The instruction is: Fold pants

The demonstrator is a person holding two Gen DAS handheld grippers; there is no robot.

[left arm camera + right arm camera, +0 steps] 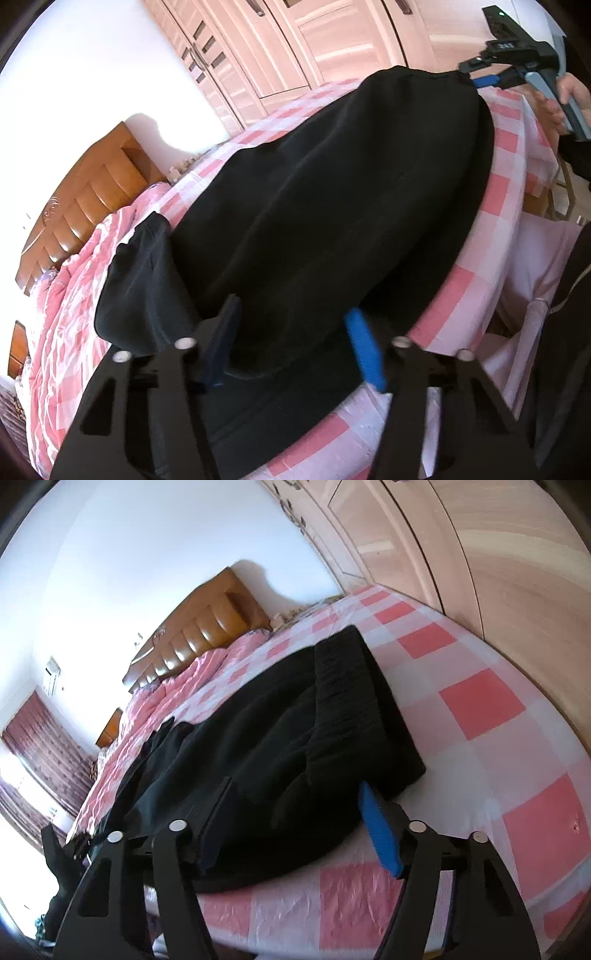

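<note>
1. Pink-and-white checked bed sheet covers the bed; the black soft-fabric pants lie along its near edge, waistband toward the pale wooden wardrobe.
2. Left gripper fingers are spread wide at the pants' leg end, grasping nothing.
3. Right gripper fingers are likewise released, straddling the waistband corner.
4. Risk: pinching only the top layer would let the pants slide off the bed's edge.
5. No containers show.

I see matt black cloth pants, ribbed waistband. Bed sheet under them: smooth pink-white checked cloth. Beyond my hand-held grippers, headboard is glossy padded leather-look; wardrobe is smooth pale wood. Finger pads matt blue.
</note>
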